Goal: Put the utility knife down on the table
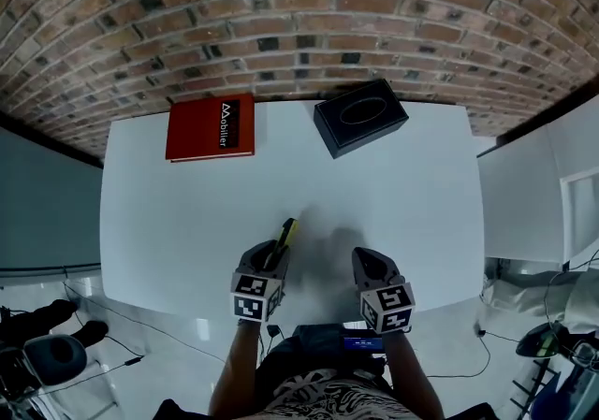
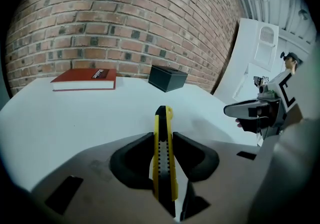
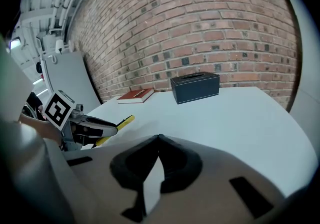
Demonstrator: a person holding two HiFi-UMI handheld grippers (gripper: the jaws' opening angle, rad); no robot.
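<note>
Left hand-held gripper point(image 1: 277, 257) point(image 2: 162, 135): closed on the utility knife, one black pad against each flat side; held over the near edge of the bench, left of centre.
Utility knife point(image 1: 285, 235) point(image 2: 162, 154) point(image 3: 118, 123): yellow body with a black slider strip; stands on edge between the jaws, its far end sticking out past the fingertips towards the brick wall; in the right gripper view it slants upward and looks clear of the bench top.
Right hand-held gripper point(image 1: 365, 260) point(image 3: 159, 138): jaws together at the tips, nothing between them; level with the left one, just beside it, apart.
Bench point(image 1: 187, 222): white top, bare in the middle.
Red book point(image 1: 211, 128) point(image 2: 85, 79) point(image 3: 136, 95): lies flat at the far left corner, well apart from the knife.
Black box point(image 1: 360, 116) point(image 2: 167, 77) point(image 3: 195, 87): oval slot in its top; far edge, right of the book, turned at an angle.
Brick wall point(image 1: 299, 7): runs behind the bench's far edge.
</note>
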